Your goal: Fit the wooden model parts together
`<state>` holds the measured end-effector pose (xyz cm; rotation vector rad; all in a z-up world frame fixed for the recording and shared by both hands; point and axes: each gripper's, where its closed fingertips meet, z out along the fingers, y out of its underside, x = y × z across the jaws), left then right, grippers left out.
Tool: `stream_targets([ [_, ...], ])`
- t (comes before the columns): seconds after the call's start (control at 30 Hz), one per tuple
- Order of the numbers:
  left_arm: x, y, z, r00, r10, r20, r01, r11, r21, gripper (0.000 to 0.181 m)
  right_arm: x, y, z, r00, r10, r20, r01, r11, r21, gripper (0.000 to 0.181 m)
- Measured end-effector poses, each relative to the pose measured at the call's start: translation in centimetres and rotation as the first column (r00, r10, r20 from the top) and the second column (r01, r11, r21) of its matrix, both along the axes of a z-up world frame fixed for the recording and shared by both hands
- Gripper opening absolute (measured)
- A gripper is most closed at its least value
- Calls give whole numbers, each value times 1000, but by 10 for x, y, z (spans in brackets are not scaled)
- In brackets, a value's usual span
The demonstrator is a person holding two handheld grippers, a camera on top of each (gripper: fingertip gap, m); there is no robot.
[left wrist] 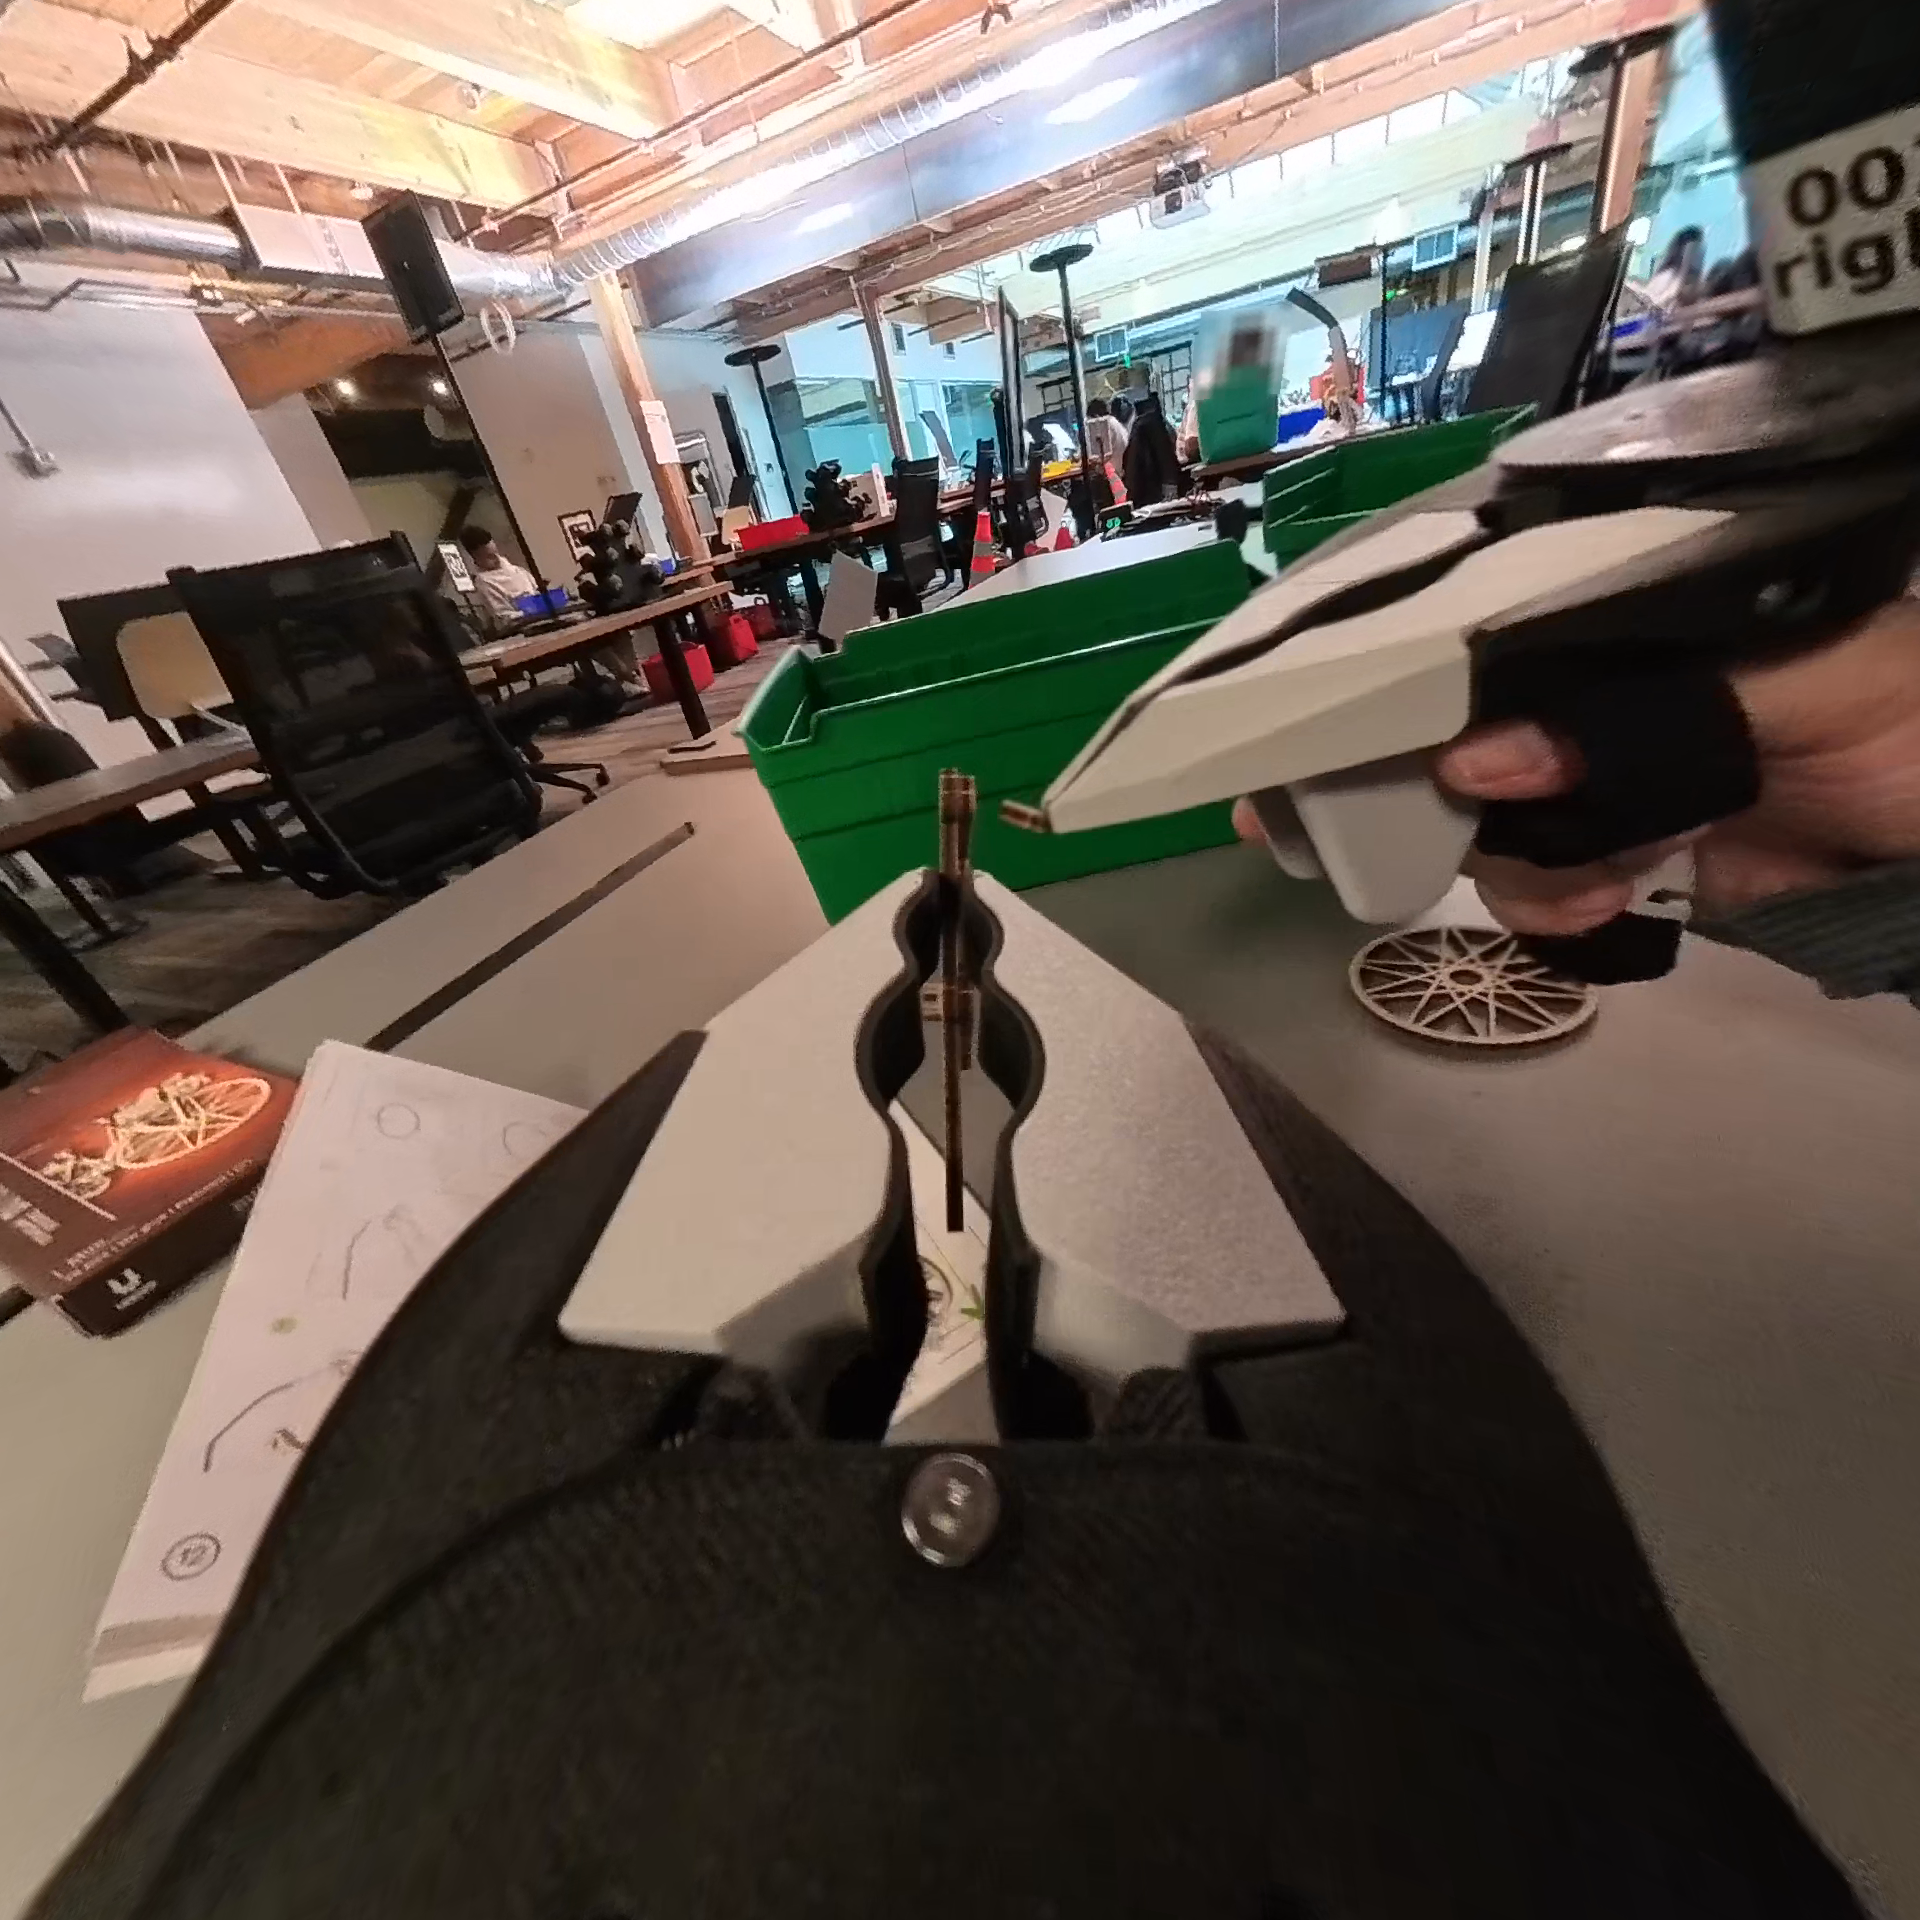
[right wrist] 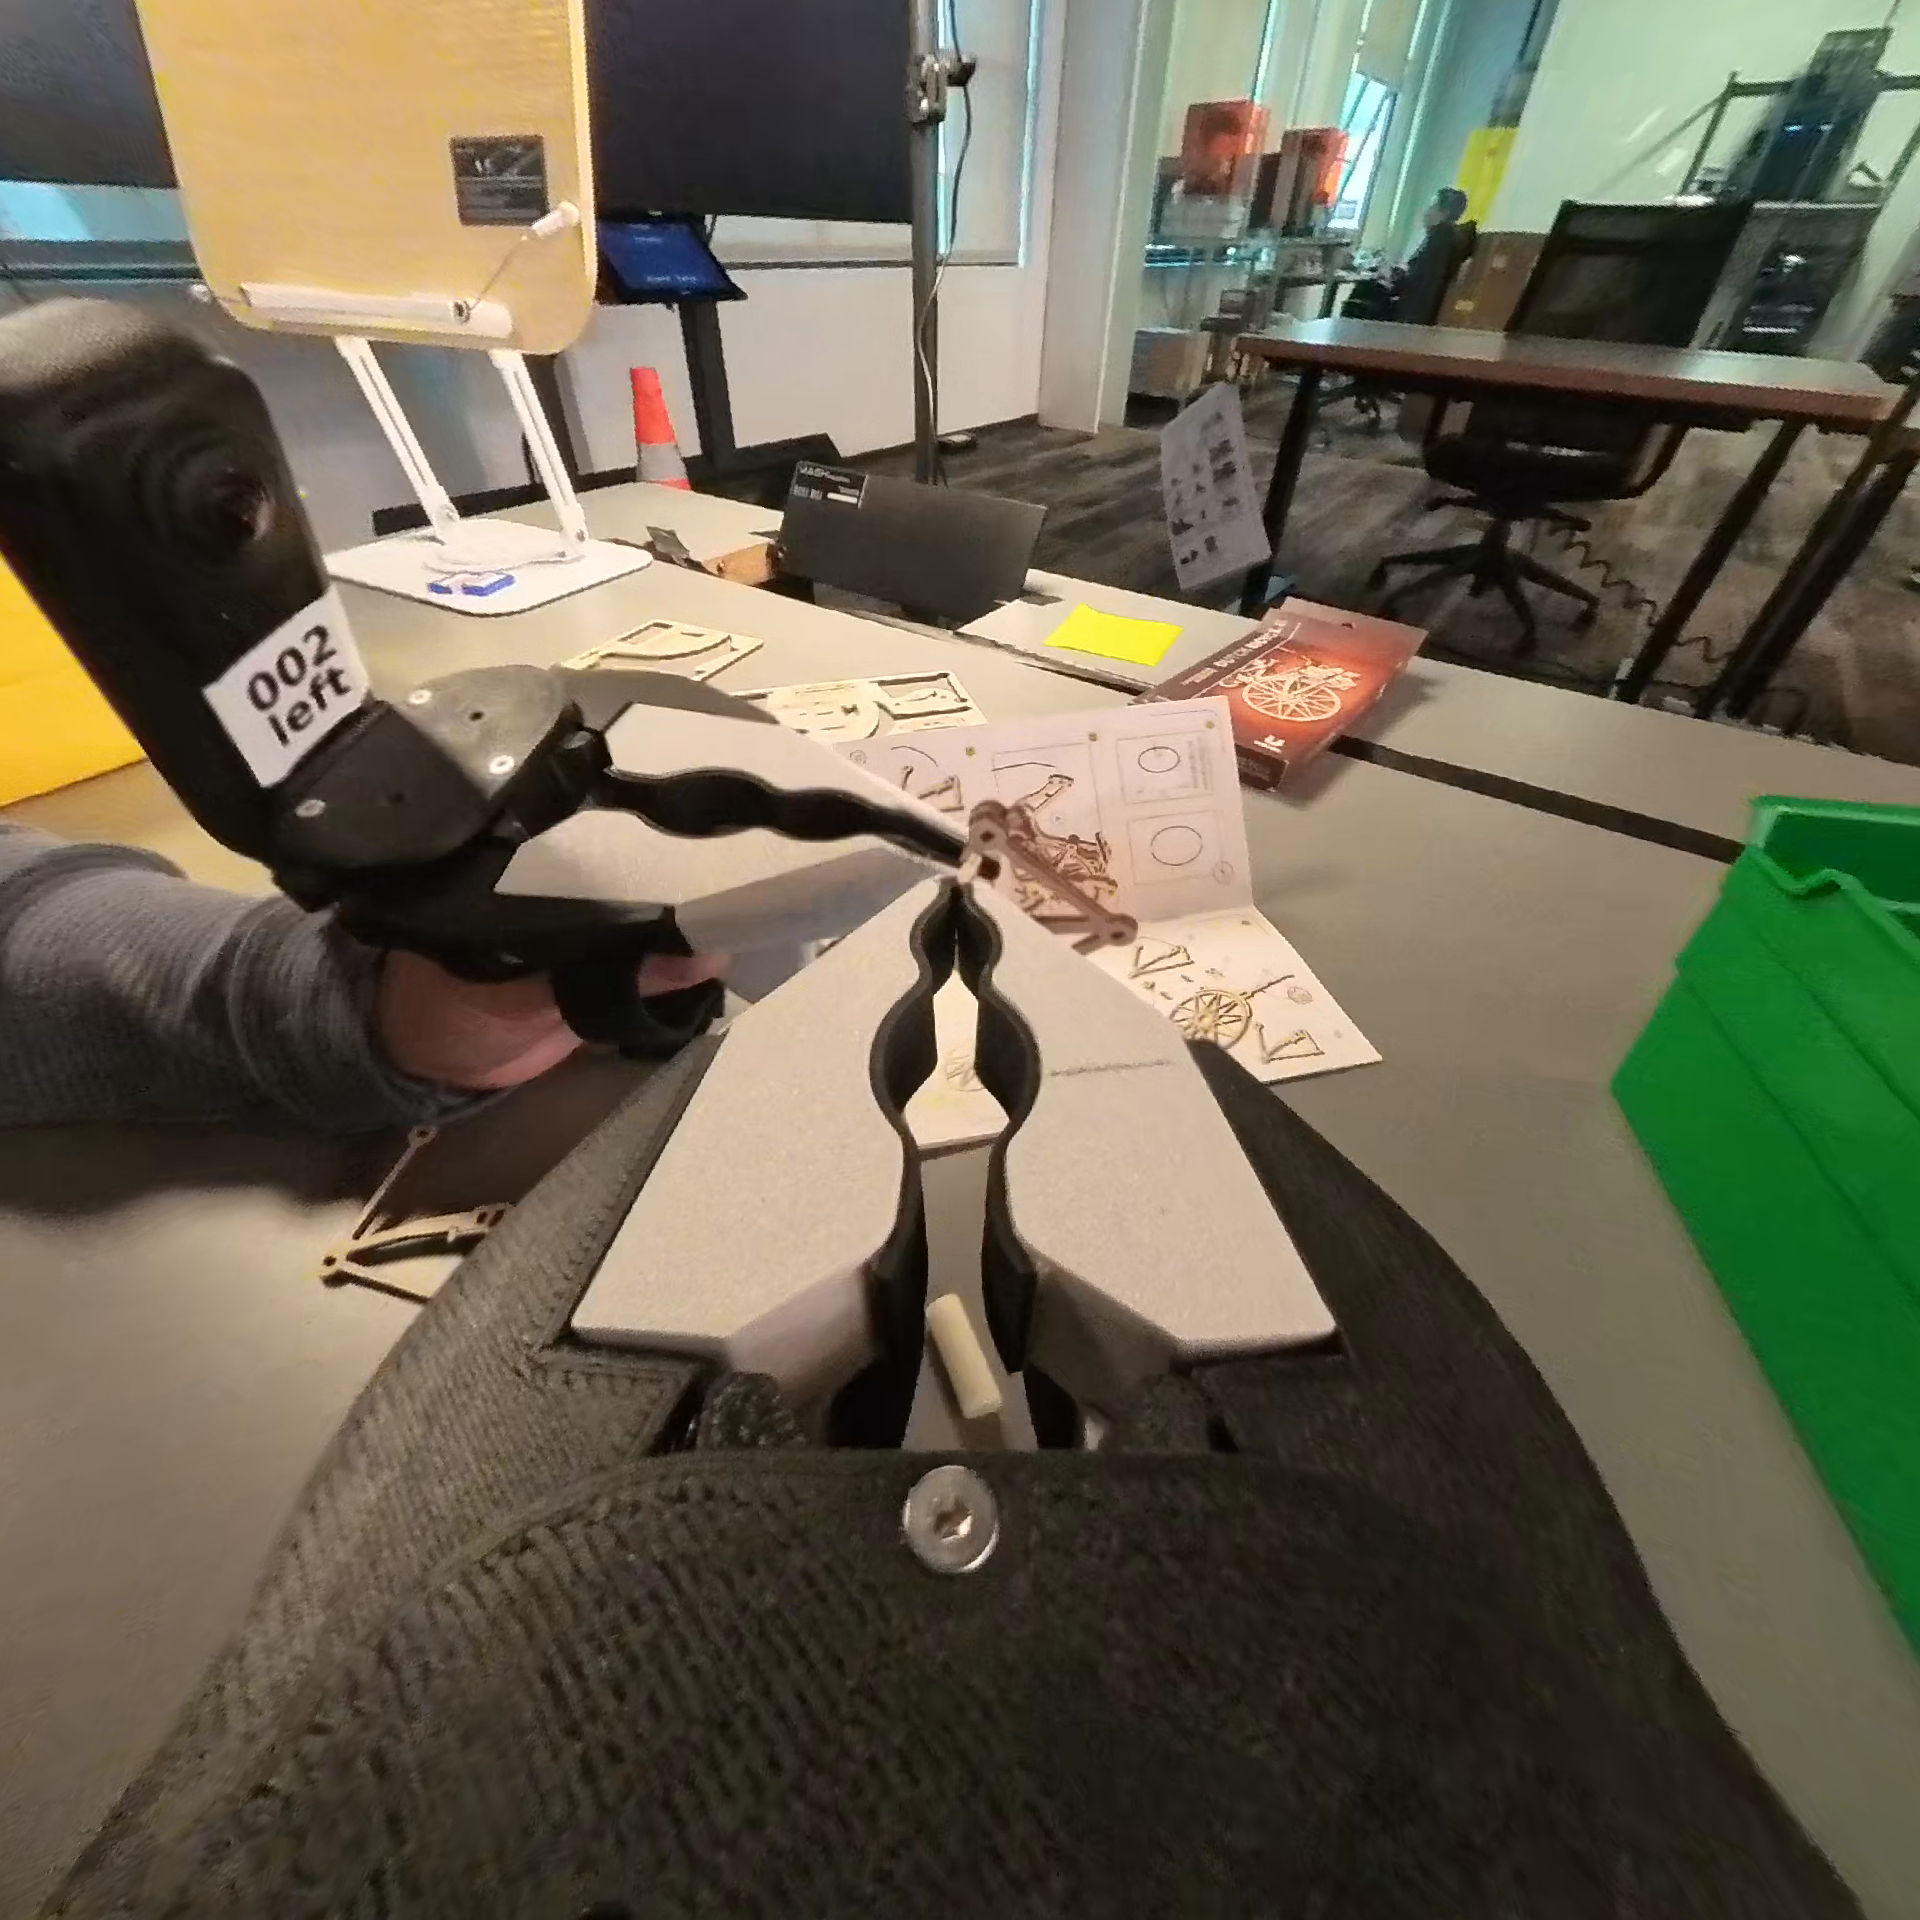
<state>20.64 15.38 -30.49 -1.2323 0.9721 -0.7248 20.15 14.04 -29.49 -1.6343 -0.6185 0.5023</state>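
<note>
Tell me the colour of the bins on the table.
Green bins, clearest in the left wrist view.

Light source: overhead ceiling panels (left wrist: 1101, 99) and bright windows (right wrist: 1382, 114) at the far walls; interior evenly lit, moderately bright.
Glare: ceiling panels and window areas blown out to white.
Shadows: soft, diffuse; a faint dark patch on the counter (right wrist: 1455, 935) beneath the left claw (right wrist: 961, 852).
Distortion: strong wide-angle curvature; beams and counter edges bow toward the frame borders.
Focus: near black claw housing and the paper booklet (left wrist: 343, 1247) soft; left view slightly motion-blurred, mid-distance sharpest.
</note>
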Motion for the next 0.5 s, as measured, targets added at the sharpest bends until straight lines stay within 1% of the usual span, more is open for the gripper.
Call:
stream_targets([
  [0.17, 3, -4, -1, 999, 3, -35, -1, 998, 65, 1, 4, 0, -2, 1000, 20, 2, -20, 1000, -9, 0],
  [0.27, 4, -6, -3, 999, -6, -45, 9, 997, 71, 0, 6, -3, 0, 999, 46, -14, -46, 999, -9, 0],
  [0.5, 8, -11, -5, 997, -23, -72, 31, 994, 107, 0, 7, -8, -2, 995, 103, -1, -103, 994, -40, 0],
])
